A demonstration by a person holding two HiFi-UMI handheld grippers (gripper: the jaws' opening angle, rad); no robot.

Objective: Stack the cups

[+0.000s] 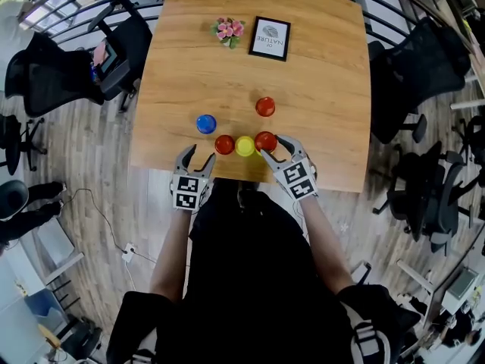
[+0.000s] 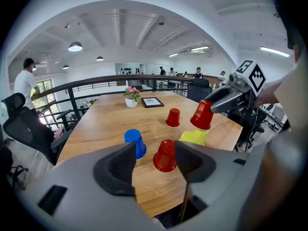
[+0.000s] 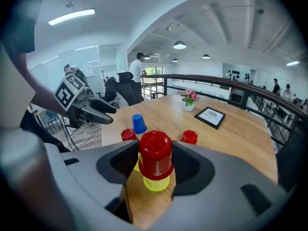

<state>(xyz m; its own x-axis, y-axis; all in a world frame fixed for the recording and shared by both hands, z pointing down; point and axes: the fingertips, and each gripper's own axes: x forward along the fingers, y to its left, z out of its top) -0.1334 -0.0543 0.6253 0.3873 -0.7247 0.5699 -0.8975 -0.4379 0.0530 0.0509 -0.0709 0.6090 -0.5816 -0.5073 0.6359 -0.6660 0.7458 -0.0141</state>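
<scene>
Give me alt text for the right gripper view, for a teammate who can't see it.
The right gripper holds an upside-down red cup, with a yellow cup on the wooden table showing below it. Beyond stand a blue cup and two more red cups; the left gripper hovers at left.

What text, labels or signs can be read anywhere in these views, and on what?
"NATURE": on the framed print at the far end of the table; a smaller word beside it is too small to read.
Marker cubes on the left gripper and right gripper: square black-and-white patterns, no letters.
Red cup in the right gripper: no print visible.
</scene>
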